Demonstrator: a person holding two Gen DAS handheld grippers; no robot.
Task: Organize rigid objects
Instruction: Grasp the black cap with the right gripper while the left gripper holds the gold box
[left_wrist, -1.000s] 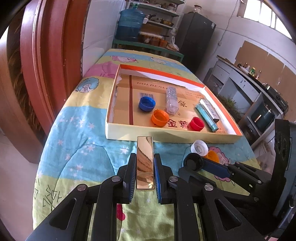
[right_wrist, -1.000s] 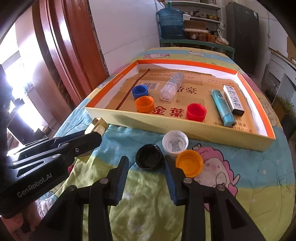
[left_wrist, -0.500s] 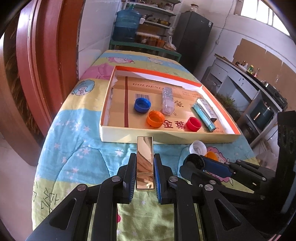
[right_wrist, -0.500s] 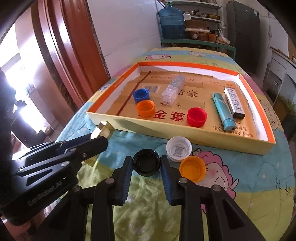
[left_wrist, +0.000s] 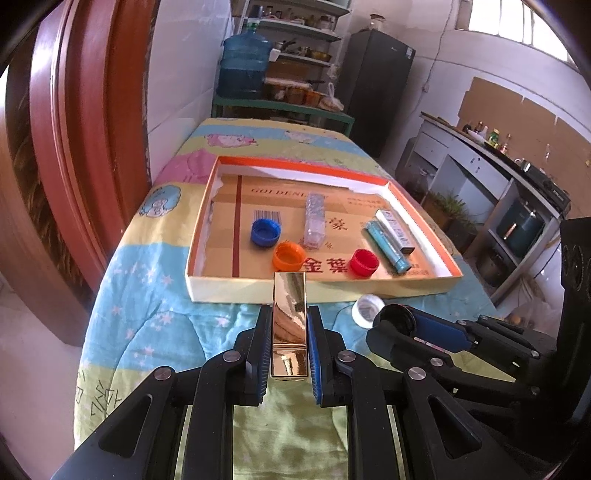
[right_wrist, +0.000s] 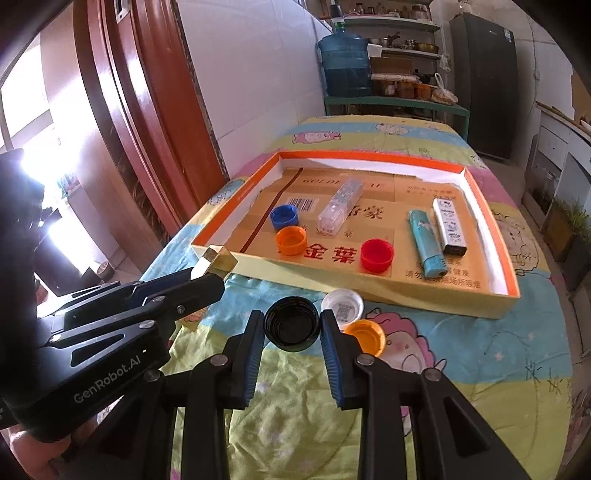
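Note:
My left gripper (left_wrist: 289, 317) is shut on a shiny gold rectangular case (left_wrist: 289, 314) and holds it above the quilt, just short of the tray's near wall. It also shows in the right wrist view (right_wrist: 216, 258). My right gripper (right_wrist: 291, 321) is shut on a black bottle cap (right_wrist: 291, 326), lifted off the quilt. A white cap (right_wrist: 343, 301) and an orange cap (right_wrist: 365, 336) lie on the quilt beside it. The cardboard tray (right_wrist: 406, 295) holds a blue cap (right_wrist: 283, 217), an orange cap (right_wrist: 291, 240), a red cap (right_wrist: 376, 254), a clear box (right_wrist: 341, 210), a teal lighter (right_wrist: 424, 243) and a white box (right_wrist: 448, 225).
The table carries a cartoon quilt (left_wrist: 147, 295). A red wooden door frame (left_wrist: 66, 129) stands at the left. A blue water jug (left_wrist: 243, 66), shelves and a dark fridge (left_wrist: 376, 85) stand behind the table. Cabinets (left_wrist: 498, 192) line the right side.
My right gripper closed on the black cap and raised it off the quilt. Both grippers rose and pulled back a little; the gold case stayed in my left gripper.

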